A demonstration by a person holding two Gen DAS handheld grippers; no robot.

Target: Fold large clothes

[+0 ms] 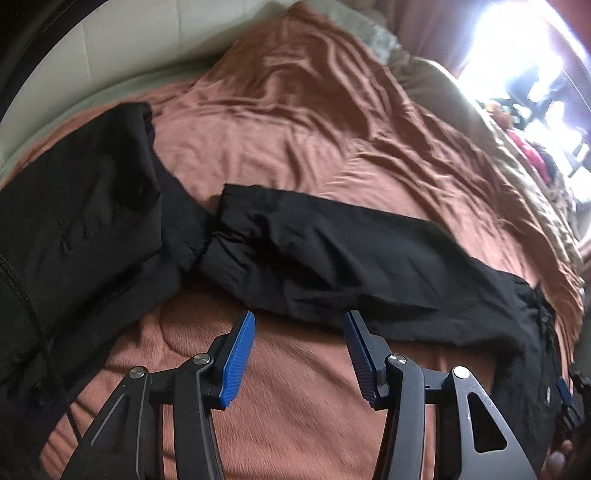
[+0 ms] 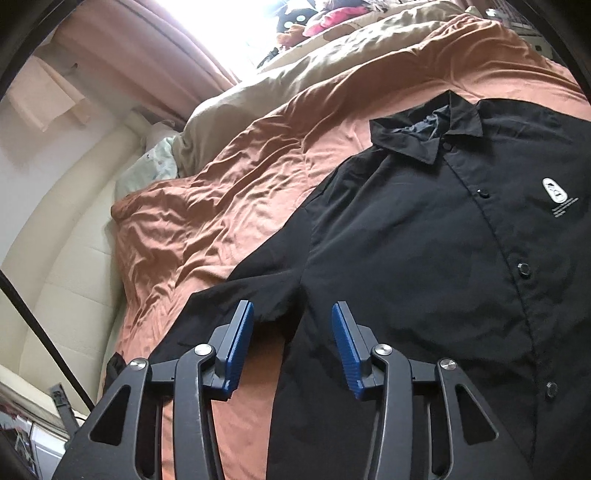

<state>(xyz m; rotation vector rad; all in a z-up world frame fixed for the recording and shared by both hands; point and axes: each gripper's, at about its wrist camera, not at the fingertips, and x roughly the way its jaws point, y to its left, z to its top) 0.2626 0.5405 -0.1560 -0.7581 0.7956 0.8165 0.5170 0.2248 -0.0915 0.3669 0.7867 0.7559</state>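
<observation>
A black button-up shirt with a collar and a white chest logo lies flat, front up, on a brown bed cover. Its long sleeve stretches across the cover, and the cuff touches a second black garment that has a zipper. My left gripper is open just short of the sleeve's near edge, with nothing between its blue pads. My right gripper is open over the spot where sleeve and body meet, and grips nothing.
A beige duvet and a pale pillow lie beyond the brown cover. A cream padded headboard runs along the left. A bright window, pink curtains and soft toys are at the far side.
</observation>
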